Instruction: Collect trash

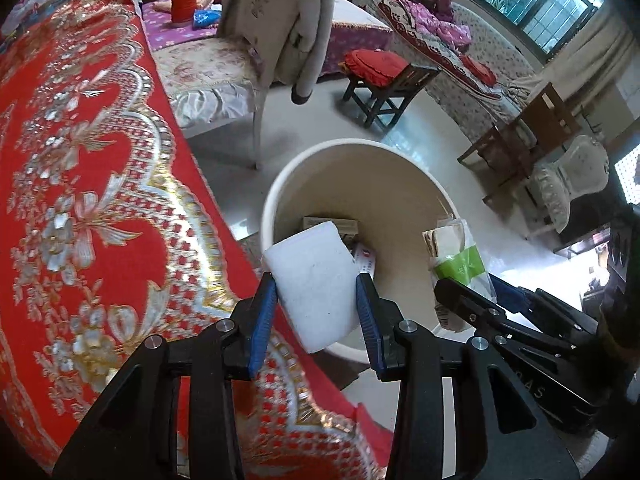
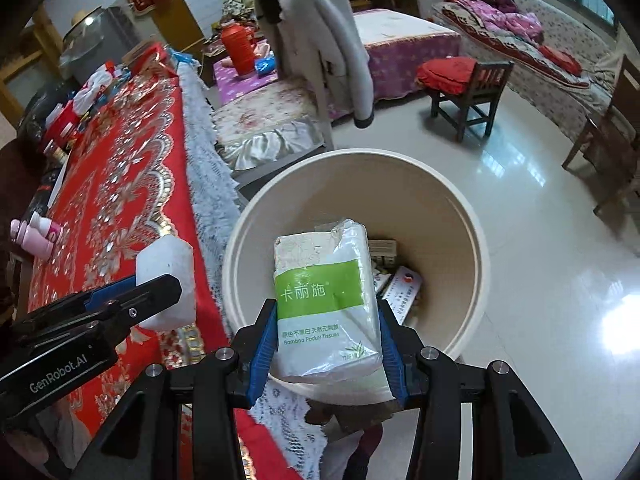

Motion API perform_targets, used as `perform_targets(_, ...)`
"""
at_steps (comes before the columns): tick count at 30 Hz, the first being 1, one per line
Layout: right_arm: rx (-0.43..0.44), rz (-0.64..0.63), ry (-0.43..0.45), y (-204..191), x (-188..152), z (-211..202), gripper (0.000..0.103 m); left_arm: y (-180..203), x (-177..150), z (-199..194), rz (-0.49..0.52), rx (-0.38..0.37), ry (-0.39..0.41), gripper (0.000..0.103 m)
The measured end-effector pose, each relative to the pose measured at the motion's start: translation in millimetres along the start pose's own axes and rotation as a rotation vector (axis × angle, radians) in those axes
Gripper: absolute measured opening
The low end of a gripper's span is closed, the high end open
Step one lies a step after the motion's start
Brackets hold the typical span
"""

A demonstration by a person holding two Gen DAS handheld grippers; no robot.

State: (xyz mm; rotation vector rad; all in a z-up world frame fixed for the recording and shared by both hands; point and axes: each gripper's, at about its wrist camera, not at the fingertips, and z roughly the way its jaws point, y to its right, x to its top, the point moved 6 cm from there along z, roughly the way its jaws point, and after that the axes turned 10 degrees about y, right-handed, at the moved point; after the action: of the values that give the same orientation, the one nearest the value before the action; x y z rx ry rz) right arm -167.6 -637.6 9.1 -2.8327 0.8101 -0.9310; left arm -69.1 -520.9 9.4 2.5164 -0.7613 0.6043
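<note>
A cream round trash bin [image 1: 276,200] [image 2: 476,248] stands on the floor beside the red-clothed table, with small boxes and packets [image 1: 348,226] [image 2: 404,284] at its bottom. My left gripper [image 1: 318,308] is shut on a white foam block [image 1: 316,284], held over the bin's near rim; the block also shows in the right wrist view [image 2: 168,276]. My right gripper [image 2: 328,344] is shut on a green and white tissue pack [image 2: 326,300], held over the bin's near side; the pack also shows in the left wrist view [image 1: 460,264].
A table with a red and gold cloth [image 1: 80,200] [image 2: 120,184] lies to the left, with bottles [image 2: 36,236] and clutter at its far end. A padded chair [image 1: 216,76] with a coat, a small stool [image 1: 384,84] and a sofa [image 1: 472,56] stand beyond the bin.
</note>
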Motion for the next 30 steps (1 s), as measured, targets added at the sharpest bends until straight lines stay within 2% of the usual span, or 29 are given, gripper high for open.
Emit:
perform_targets(10,-0.01,0.016,-0.01,14.1,5.0,8.6,0.047,11.0,4.4,13.4,-0.024,-0.058,-0.006,0.046)
perform_targets(15,-0.014,0.029,-0.001,16.9,8.3,9.8,0.05,8.5,8.3,10.6,-0.043,-0.087,0.004,0.058)
perform_targets(20,-0.015,0.053,0.0,21.2,9.0,9.2,0.051,8.3,11.0,6.7,-0.025,-0.082,0.033,0.062)
perform_targets(23,-0.013,0.049,0.008,18.9,7.6,5.5,0.051,5.7,11.8,0.1,-0.007,-0.055,0.056,0.062)
perform_targets(30,-0.029,0.027,0.07,8.4,7.1,-14.4,0.052,1.0,14.2,-23.6,0.009,-0.009,0.142,0.062)
